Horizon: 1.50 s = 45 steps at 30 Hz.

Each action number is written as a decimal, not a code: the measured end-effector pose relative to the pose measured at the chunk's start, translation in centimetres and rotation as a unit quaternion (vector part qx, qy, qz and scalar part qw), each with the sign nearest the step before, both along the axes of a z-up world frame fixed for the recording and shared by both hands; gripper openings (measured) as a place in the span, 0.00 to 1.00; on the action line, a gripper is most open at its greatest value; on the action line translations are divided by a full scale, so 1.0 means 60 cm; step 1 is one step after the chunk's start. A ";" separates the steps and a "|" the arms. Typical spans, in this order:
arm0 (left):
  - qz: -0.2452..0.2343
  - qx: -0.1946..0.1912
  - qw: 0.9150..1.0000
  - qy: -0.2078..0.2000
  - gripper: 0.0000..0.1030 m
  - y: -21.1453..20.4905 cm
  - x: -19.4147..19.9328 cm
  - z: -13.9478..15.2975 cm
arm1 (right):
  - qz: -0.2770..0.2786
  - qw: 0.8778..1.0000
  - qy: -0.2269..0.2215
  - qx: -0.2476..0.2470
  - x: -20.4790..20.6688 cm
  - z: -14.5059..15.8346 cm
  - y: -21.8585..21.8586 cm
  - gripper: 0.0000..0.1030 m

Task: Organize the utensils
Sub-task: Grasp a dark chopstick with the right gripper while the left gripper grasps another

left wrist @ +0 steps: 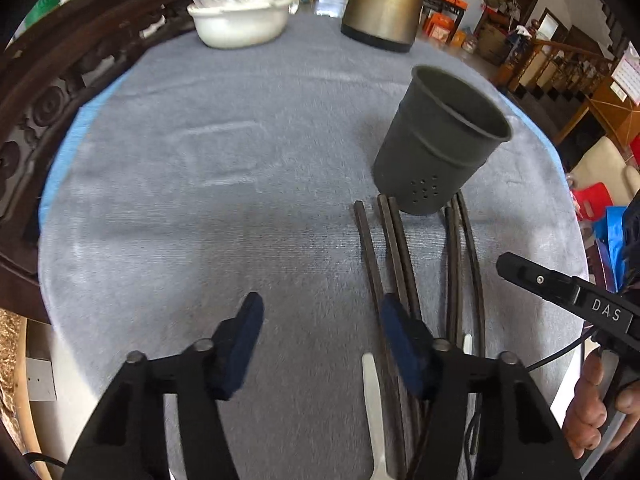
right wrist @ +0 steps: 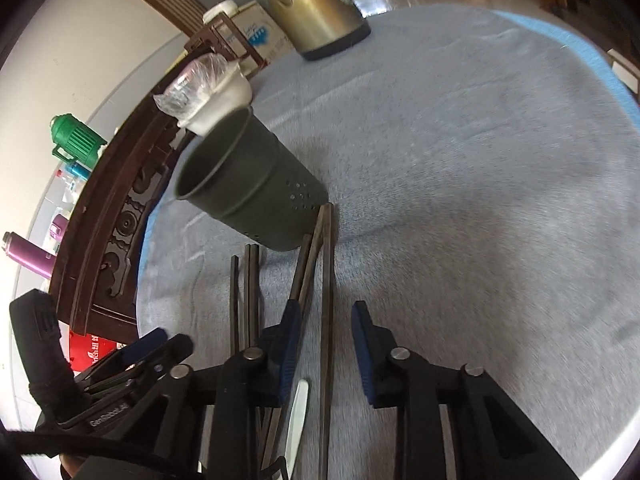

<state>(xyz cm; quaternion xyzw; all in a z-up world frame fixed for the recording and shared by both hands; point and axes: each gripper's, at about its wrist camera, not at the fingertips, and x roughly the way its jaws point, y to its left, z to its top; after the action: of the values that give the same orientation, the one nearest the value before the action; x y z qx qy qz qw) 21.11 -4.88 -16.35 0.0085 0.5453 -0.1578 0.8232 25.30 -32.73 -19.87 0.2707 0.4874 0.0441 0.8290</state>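
Note:
A dark grey utensil cup (left wrist: 440, 140) with small holes stands upright on the grey cloth; it also shows in the right wrist view (right wrist: 248, 184). Several dark chopsticks (left wrist: 394, 256) lie on the cloth in front of it, also in the right wrist view (right wrist: 326, 280). Two pale utensil handles (left wrist: 374, 400) (right wrist: 298, 416) lie among them near the cameras. My left gripper (left wrist: 320, 320) is open and empty, just left of the chopsticks. My right gripper (right wrist: 324, 328) is open, straddling one chopstick; its finger (left wrist: 560, 288) shows at the right of the left view.
A white bowl covered with plastic film (left wrist: 244, 12) and a bronze kettle (left wrist: 384, 4) stand at the far side of the round table (left wrist: 200, 160). A carved dark wooden chair back (left wrist: 52, 92) borders the left edge. Bottles stand beyond it (right wrist: 76, 140).

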 end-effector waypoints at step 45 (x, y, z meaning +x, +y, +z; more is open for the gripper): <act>0.002 -0.060 0.994 0.090 0.07 -0.039 0.172 -0.062 | 0.009 0.998 0.009 -0.061 0.071 0.052 -0.010 0.06</act>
<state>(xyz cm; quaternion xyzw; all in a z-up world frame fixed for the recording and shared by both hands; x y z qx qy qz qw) 31.44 -7.23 -20.07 -0.0561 0.6070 -0.1887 0.7699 29.54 -33.35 -16.74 0.2153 0.4988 0.0195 0.8393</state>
